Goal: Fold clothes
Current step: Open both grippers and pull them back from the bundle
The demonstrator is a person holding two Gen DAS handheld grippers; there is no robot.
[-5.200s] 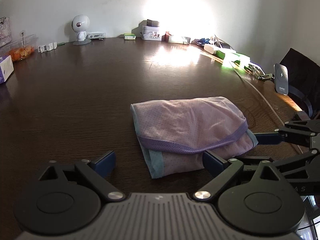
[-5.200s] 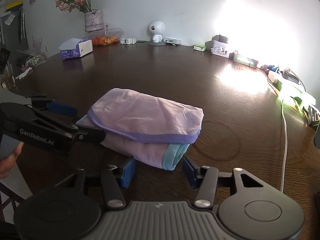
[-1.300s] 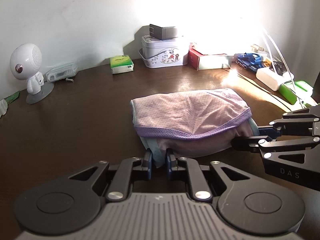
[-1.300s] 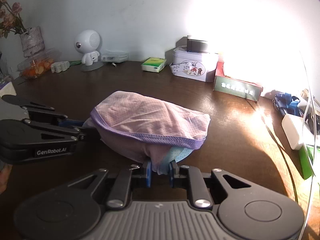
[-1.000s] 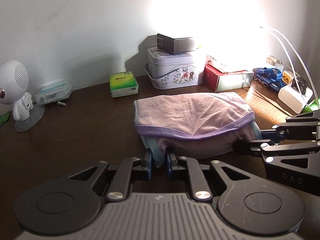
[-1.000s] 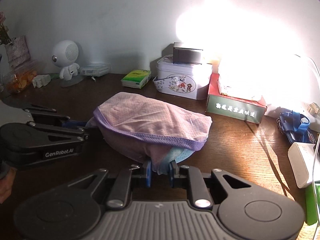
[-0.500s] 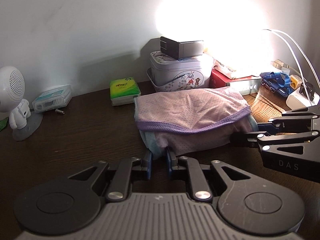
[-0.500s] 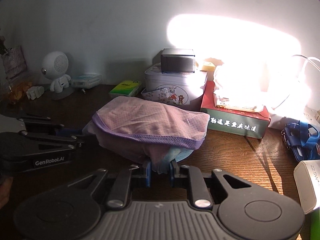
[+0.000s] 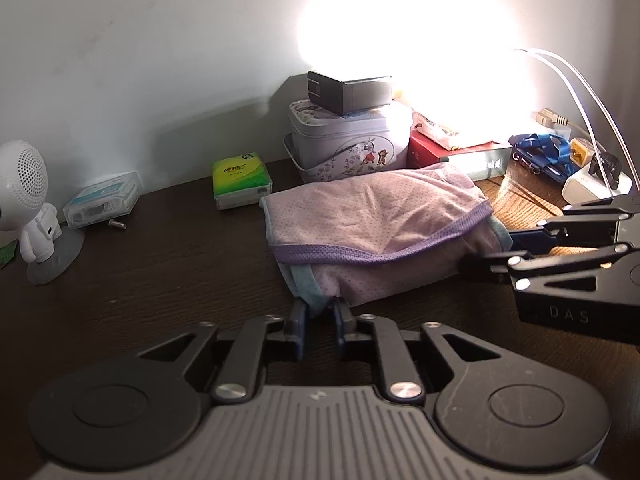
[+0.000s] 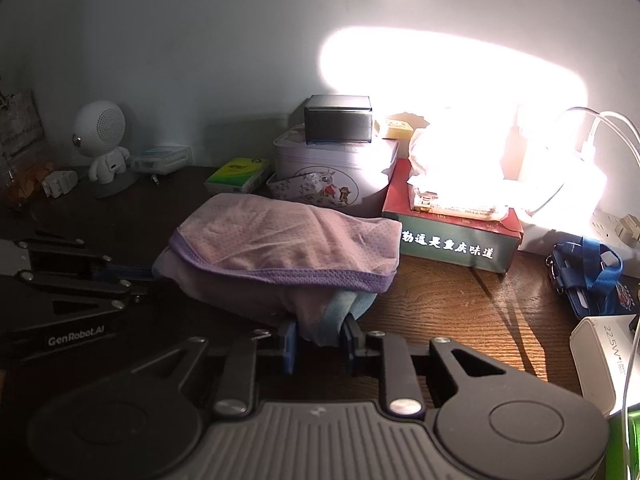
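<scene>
With both jaws opening, the left hand-held gripper [image 9: 318,316] and right hand-held gripper [image 10: 319,334] release the folded lilac garment [image 9: 376,224] on the tabletop [image 9: 160,272] beside the tin [image 9: 348,144], where cloth snagging a withdrawing pad could undo the fold.

- One folded garment [image 9: 376,224], centre.
- Two grippers: left [image 9: 319,318] at 6 o'clock, right [image 10: 319,334] at 6 o'clock in its own view.
- One tin [image 9: 352,142], 12 o'clock.
- One dark box [image 9: 348,90] on the tin.
- One red carton [image 10: 452,236], 2 o'clock.
- One green packet [image 9: 240,176], 11 o'clock.
- One robot figurine [image 9: 28,208], 9 o'clock.
- One blue lanyard [image 10: 588,276], 3 o'clock.
</scene>
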